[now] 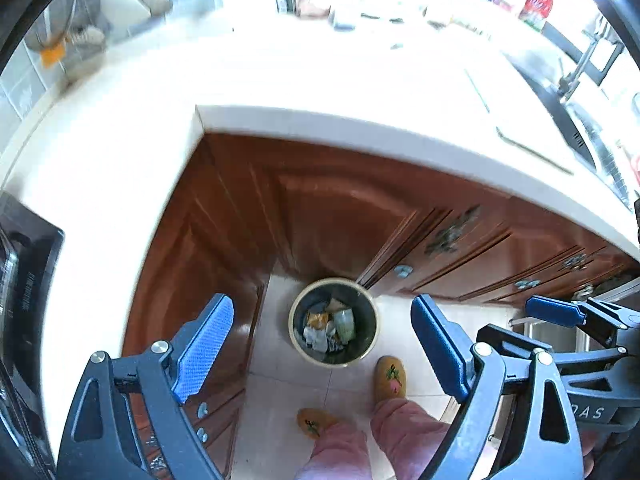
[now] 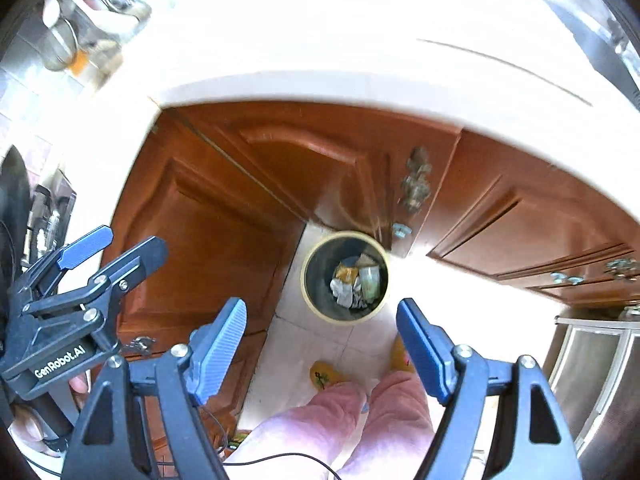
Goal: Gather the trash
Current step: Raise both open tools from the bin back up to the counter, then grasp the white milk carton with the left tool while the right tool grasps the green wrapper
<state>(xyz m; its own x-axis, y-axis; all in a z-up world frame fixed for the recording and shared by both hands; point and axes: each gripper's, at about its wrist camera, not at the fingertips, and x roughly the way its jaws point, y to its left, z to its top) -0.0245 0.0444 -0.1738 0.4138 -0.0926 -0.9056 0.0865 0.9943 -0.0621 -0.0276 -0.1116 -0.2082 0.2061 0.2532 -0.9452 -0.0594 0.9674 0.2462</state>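
Trash (image 1: 330, 330), crumpled paper and wrappers, lies inside one round dark bin with a cream rim (image 1: 297, 344) on the pale tiled floor (image 1: 280, 400), in the frame's lower middle, where brown wooden cupboards (image 1: 332, 216) meet under a white counter (image 1: 280, 76). Two yellow slippers show. The left gripper (image 1: 322, 336) and right gripper (image 2: 320, 344) are both spread wide, holding nothing. One reads "GenRobot.AI".

Home kitchen: white countertop (image 1: 320, 80), wood cabinets (image 1: 340, 208), sink w/ faucet (image 1: 576, 72).
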